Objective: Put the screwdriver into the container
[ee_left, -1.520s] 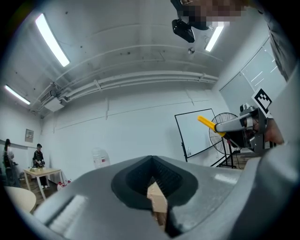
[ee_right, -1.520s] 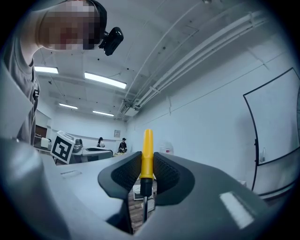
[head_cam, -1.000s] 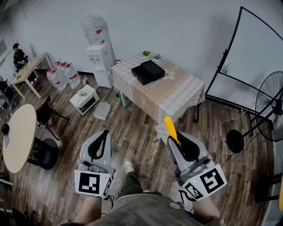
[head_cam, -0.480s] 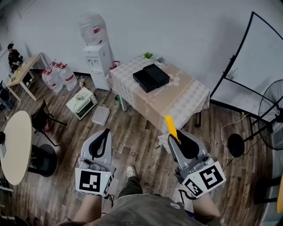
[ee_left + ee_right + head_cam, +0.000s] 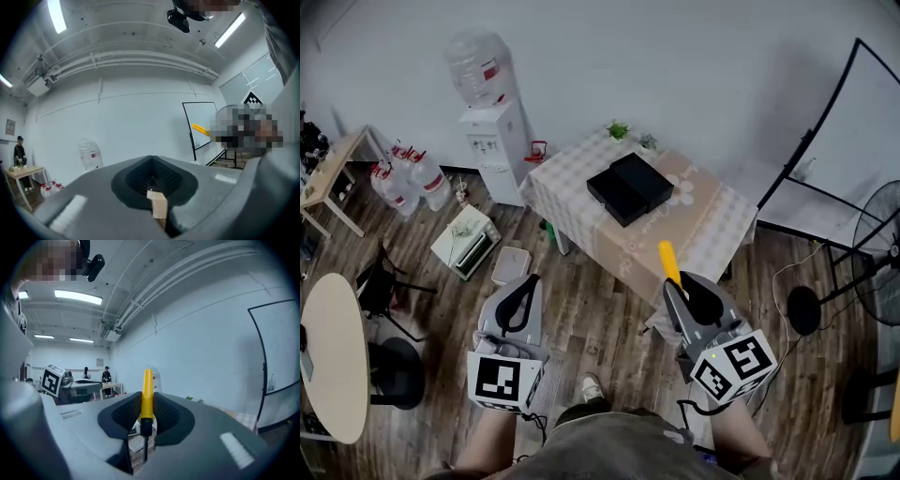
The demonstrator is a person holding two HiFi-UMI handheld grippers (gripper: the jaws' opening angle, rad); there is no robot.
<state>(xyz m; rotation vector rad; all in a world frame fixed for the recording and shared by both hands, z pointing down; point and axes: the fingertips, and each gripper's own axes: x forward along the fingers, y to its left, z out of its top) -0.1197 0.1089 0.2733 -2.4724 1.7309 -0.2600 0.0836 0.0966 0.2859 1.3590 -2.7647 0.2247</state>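
My right gripper [image 5: 680, 287] is shut on a screwdriver with a yellow handle [image 5: 668, 260], which sticks out forward past the jaws. In the right gripper view the handle [image 5: 147, 394] stands upright between the black pads, the dark shaft below it. The container, a black box [image 5: 630, 187], lies on a table with a checkered cloth [image 5: 712, 225] just ahead of the right gripper. My left gripper [image 5: 523, 298] hangs over the wooden floor, left of the table; its jaws [image 5: 152, 180] meet with nothing held. The yellow handle [image 5: 200, 129] also shows at the right of the left gripper view.
A water dispenser [image 5: 492, 131] and spare water bottles [image 5: 403, 183] stand by the far wall at the left. A small appliance [image 5: 464, 239] sits on the floor. A round table [image 5: 333, 347] and chair [image 5: 382, 281] are at the left, a whiteboard frame [image 5: 853, 141] and fan [image 5: 886, 253] at the right.
The person has walked toward the cloth-covered table, which now lies closer under both grippers. The right gripper still holds the screwdriver; the left stays shut.
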